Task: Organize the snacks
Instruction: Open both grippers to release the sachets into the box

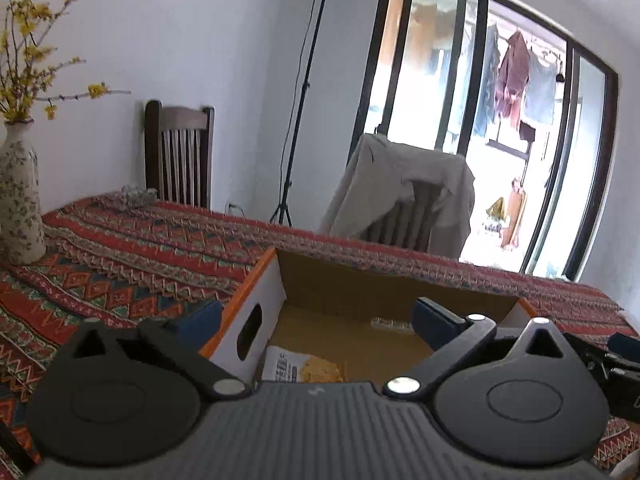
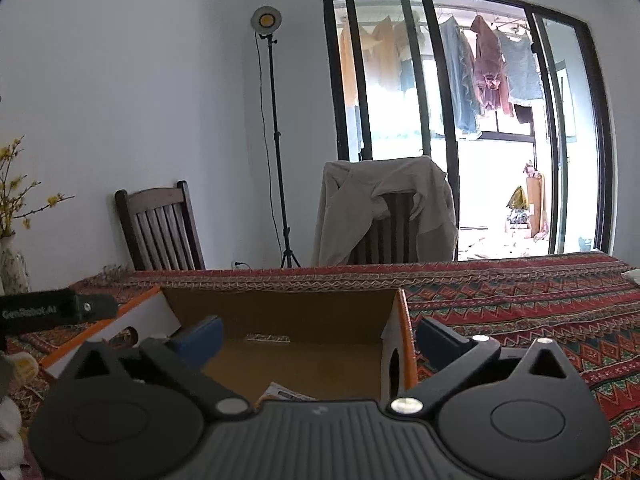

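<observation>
**Both hand-held grippers poised over the open box**

Left wrist view: the left hand-held gripper (image 1: 316,320) has its jaws wide apart with nothing between them. They straddle the left wall of the cardboard box (image 1: 344,280): one finger is outside over the patterned desk (image 1: 120,264), the other over the box interior. A snack packet (image 1: 304,366) lies on the box floor, directly ahead and below, partly hidden by the gripper body.

Right wrist view: the right hand-held gripper (image 2: 320,338) is likewise spread and empty, straddling the box's right wall (image 2: 402,332). The packet's corner (image 2: 282,394) peeks out just below. Neither is clearly nearer the packet; its long axis cannot be told.
</observation>
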